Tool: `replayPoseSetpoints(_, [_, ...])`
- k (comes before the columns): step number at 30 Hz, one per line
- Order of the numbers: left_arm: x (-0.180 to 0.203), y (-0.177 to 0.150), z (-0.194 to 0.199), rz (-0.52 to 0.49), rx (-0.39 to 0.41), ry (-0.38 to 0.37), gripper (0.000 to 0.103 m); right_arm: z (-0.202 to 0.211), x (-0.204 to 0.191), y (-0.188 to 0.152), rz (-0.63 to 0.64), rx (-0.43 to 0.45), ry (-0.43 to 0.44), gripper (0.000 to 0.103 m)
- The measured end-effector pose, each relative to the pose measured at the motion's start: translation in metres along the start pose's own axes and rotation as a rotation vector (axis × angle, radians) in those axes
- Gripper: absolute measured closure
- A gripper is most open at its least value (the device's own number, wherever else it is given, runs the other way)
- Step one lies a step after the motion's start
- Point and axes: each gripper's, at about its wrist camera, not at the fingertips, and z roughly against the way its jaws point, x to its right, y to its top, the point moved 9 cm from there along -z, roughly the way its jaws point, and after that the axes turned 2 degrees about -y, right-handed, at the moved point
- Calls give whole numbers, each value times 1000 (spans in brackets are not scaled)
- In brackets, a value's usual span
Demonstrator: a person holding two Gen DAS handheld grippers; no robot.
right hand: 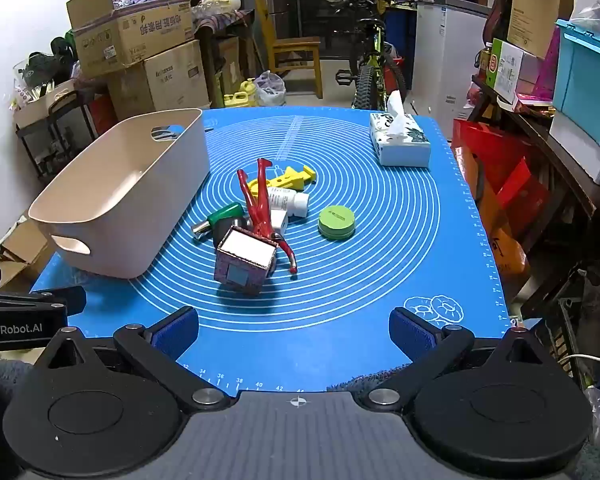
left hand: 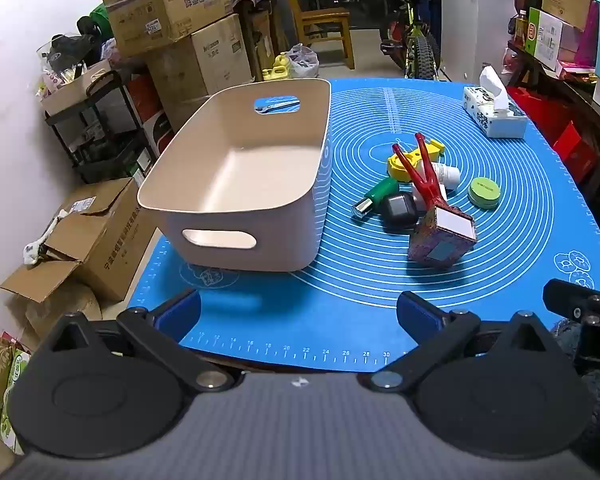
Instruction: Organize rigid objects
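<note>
Right wrist view shows a small pile of objects in the middle of the blue mat (right hand: 380, 280): a patterned cube box (right hand: 246, 266), red pliers (right hand: 260, 204) lying across the heap, a yellow tool (right hand: 288, 179), a white bottle (right hand: 288, 201), a green-capped item (right hand: 222, 218), and a green round tin (right hand: 336, 222) just beside them. Left of the pile stands a beige bin (right hand: 132, 196), holding nothing visible, and a tissue box (right hand: 400, 140) sits well apart at the far right. Both the right gripper (right hand: 294, 332) and the left gripper (left hand: 298, 310) hover over the mat's near edge with jaws spread wide, grasping nothing.
</note>
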Motion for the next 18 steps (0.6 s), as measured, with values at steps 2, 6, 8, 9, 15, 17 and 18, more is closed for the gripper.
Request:
replayPoseSetpoints(2, [0,0,0,-1,-1,0,0,0,0,0,1,2,-2,2])
replayPoseSetpoints(6, [-2,0,0,1,0,-2,0,0,0,0,-1,1,0,2])
replayPoseSetpoints(8, [-3,0,1,-1,0,-2,0,1,-1,0,0,1,0,2])
replayPoseSetpoints(9, [-4,0,1,-2,1,-1,0,1,-1,0,1,2,0,2])
replayPoseSetpoints(15, [1,-2,1,-8,-2,8,0,1,0,1,0,1,4,2])
replayPoseSetpoints(17, [1,-3,1,-8,-1,7,0,1,-1,1,1,1,0,2])
replayPoseSetpoints(18, [2,-4,0,-9,0,7,0,1,-1,1,1,1,0,2])
